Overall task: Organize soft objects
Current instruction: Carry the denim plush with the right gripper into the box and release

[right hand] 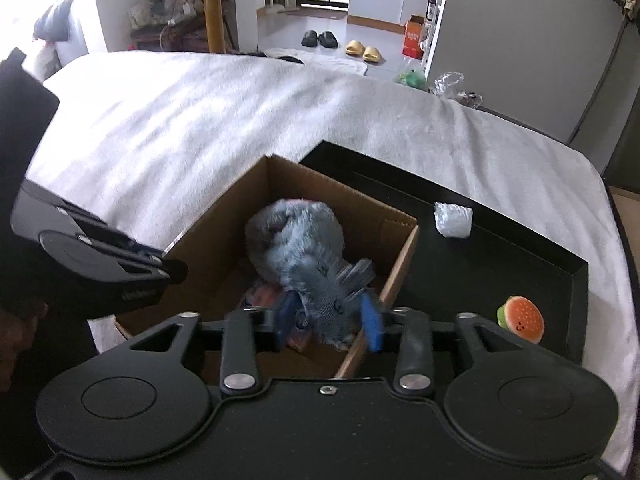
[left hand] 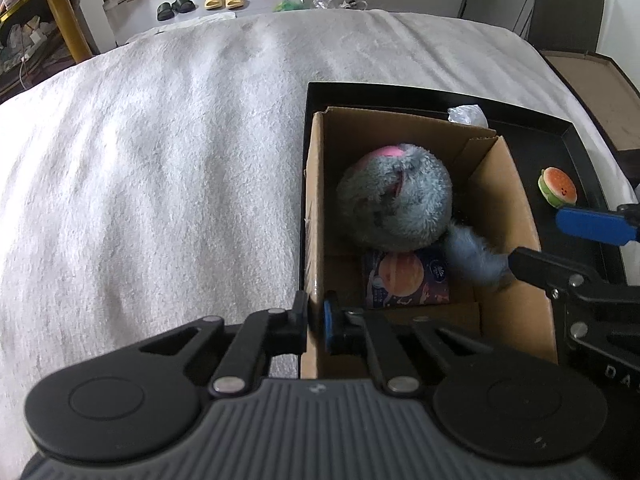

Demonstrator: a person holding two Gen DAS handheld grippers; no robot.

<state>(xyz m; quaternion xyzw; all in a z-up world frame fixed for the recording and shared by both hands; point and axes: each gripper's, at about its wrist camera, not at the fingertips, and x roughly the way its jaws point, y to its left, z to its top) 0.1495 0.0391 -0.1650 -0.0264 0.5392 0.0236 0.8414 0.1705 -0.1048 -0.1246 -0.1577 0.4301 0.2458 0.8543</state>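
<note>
Cardboard box (left hand: 508, 216), brown, open-topped and rectangular, stands at the left end of a black rectangular tray (left hand: 400, 94) on a white fluffy blanket (left hand: 160, 160). Left gripper (left hand: 316, 320) is clamped shut on the near left wall of the cardboard box, one finger outside and one inside. Right gripper (right hand: 330, 316) has its blue-padded jaws parted around the tail end of a grey-blue plush toy (right hand: 296, 236); whether the pads touch the fur cannot be determined. Inside the cardboard box, the plush toy lies on a flat packet printed with an orange planet (left hand: 404, 276). Right of the box, on the tray floor, sit a small burger-shaped soft toy (right hand: 522, 318) and, farther back, a crumpled clear plastic wrapper (right hand: 453, 219).
</note>
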